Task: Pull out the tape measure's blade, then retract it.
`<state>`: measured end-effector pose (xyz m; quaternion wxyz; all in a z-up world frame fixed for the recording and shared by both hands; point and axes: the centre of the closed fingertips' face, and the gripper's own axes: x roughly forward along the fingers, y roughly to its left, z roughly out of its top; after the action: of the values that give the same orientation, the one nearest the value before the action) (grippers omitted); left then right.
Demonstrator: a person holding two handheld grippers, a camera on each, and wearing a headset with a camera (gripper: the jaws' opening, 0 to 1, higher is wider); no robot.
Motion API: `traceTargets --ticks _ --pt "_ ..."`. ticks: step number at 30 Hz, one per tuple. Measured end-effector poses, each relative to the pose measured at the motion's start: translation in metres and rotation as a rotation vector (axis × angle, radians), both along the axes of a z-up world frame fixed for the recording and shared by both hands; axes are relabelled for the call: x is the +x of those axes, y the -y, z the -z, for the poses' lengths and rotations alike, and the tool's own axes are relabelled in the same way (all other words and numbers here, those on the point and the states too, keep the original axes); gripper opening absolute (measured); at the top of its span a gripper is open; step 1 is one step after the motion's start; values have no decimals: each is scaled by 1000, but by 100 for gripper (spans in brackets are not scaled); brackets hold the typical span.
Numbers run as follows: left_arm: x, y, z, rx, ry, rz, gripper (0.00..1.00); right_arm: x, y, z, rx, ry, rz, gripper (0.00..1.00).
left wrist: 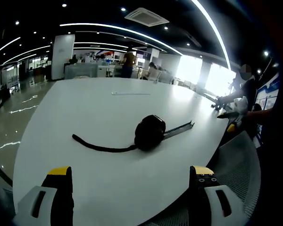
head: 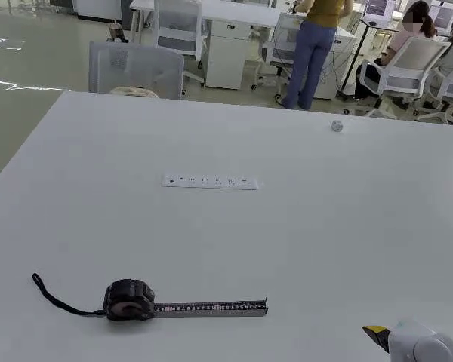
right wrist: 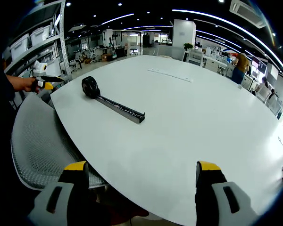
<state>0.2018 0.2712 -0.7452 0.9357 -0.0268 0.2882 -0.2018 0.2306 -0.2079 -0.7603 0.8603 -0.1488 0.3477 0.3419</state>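
— Tape (head: 140,302) sits where, from your side?
— Near the table's (head: 309,226) front edge, left of middle, lying flat. Left to right: the strap (head: 57,298) trails off leftward, then the black case (left wrist: 150,132), then the blade (head: 211,308) runs out to the right, roughly parallel to that edge, ending at the hook (head: 265,305).
— So the blade is already out?
— A good stretch of it, yes. I'd judge the pulling done and the retracting yet to do.
— And the grippers?
— Left gripper (left wrist: 130,172) is back off the table's edge, jaws wide apart, nothing in them. In its own view the case lies straight ahead, between the lines of the two jaws, and the blade points off to the right, across the jaws rather than along them.
— The right one?
— Right gripper (right wrist: 142,165) is likewise wide open and empty, held off the edge further right. From there the blade runs away up and to the left, hook end nearest, case at the far end.
— Which is closer to what?
— Left to the case, right to the hook, by my reckoning. Neither touches the tape. The left has the straighter reach to the case; the right would meet the hook first, coming in along the blade's length.
— Any snag?
— The case lies loose on a smooth top; it may slide when nudged.
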Motion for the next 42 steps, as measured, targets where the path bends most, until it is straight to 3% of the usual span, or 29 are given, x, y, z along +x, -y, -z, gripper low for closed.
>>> traceTargets --ticks 8,11,16,19,31,34,36,42 --pt "9 12 -7 -15 10 -11 100 11 -6 -4 -27 0 -63 94" --pt "10 15 -5 18 -17 -22 100 16 -12 -8 -15 -6 -78 93" --pt "14 24 -4 18 -36 -27 100 23 -20 -13 -24 -25 -133 93" --pt "17 31 -6 2 -31 -24 100 27 -22 -15 -35 -34 -158 92" --pt "24 59 -10 10 -13 26 100 41 -25 -20 -123 -40 -256 90" --pt "27 63 -9 8 -14 24 100 46 -29 -23 -127 -42 -271 90" --pt "28 64 -9 30 -7 26 100 49 -31 -23 -130 -45 -284 90" --pt "34 69 -11 24 0 14 100 52 -43 -25 -152 -52 -352 86"
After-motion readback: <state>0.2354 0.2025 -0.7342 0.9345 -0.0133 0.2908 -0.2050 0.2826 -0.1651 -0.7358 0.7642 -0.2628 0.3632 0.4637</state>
